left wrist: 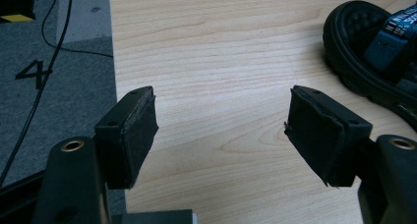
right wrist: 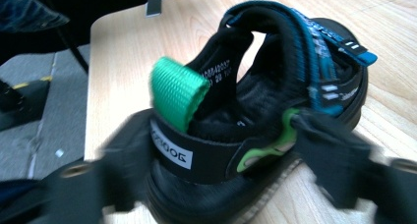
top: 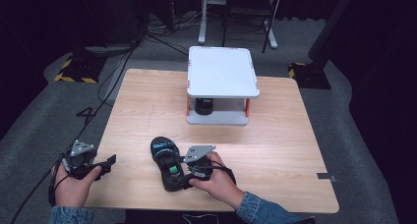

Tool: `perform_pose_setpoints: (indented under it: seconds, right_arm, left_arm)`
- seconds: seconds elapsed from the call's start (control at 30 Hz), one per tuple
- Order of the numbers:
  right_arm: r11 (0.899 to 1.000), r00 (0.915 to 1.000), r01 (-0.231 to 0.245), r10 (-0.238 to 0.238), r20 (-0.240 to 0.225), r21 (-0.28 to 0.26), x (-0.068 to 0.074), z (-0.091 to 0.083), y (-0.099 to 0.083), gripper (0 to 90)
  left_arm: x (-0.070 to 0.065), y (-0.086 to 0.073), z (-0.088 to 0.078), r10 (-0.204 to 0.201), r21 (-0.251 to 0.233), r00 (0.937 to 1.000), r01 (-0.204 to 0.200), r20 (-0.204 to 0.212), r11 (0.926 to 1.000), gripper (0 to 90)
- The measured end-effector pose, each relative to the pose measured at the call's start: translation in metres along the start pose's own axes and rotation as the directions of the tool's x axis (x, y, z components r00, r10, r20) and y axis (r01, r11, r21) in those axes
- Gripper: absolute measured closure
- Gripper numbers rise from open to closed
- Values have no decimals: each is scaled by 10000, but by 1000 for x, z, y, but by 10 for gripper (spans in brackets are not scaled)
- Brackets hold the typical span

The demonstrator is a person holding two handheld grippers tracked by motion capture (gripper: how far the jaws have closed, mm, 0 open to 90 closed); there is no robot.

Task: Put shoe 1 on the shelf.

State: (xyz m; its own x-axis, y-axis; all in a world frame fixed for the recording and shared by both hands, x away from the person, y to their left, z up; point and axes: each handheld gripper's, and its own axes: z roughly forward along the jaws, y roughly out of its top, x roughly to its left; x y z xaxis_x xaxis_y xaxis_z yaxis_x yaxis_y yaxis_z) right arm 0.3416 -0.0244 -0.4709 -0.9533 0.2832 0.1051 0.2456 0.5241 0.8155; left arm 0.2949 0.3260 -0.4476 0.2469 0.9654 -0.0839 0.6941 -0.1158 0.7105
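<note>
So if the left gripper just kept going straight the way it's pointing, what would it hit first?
Probably nothing soon: ahead of the open left gripper lies bare table. The black sandal sits off to its right, likely just outside that line, though depth is unclear.

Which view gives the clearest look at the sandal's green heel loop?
The right gripper view: the green heel loop stands close up on the sandal, between that gripper's jaws. The high view shows it as a small green patch. The left gripper view catches just the sandal's toe end.
</note>
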Motion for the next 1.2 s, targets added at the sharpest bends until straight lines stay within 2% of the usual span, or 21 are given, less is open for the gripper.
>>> perform_pose_setpoints:
  seconds: [0.07,0.13,0.27,0.4,0.53,0.6,0.83,1.1,1.2]
  right_arm:
    - [9997,9996,242,-241,-151,75,-2,-4,1,587]
    - [9994,9994,332,-331,-130,106,-4,-6,0,679]
    - [9984,9984,556,-557,101,132,-6,-8,-2,756]
    - [9958,9954,908,-911,286,127,-4,-8,-2,782]
    - [9881,9867,1536,-1537,523,63,-3,-10,0,794]
    - [9857,9839,1683,-1672,631,-109,-3,-14,2,796]
    - [9836,9829,1677,-1616,885,-659,-8,-33,8,799]
    - [9841,9819,1285,-1090,1547,-1225,-22,-63,10,798]
    - [9838,9789,1130,-862,1852,-1393,-29,-75,9,798]
  left_arm:
    - [-1,1,0,13,10,10000,-13,8,10000,278]
    - [-3,1,1,44,9,10000,-44,37,10000,278]
    - [-3,1,1,109,64,9999,-109,94,9999,278]
    - [-1,0,1,60,10,10000,-60,21,10000,278]
    - [0,-1,1,-26,6,10000,26,26,10000,278]
    - [1,-1,1,-25,-6,10000,25,-2,10000,278]
    - [1,1,3,26,21,10000,-26,49,10000,278]
    - [-3,9,11,140,-13,9996,-139,231,9999,278]
    - [-5,12,13,185,28,9993,-186,332,9998,278]
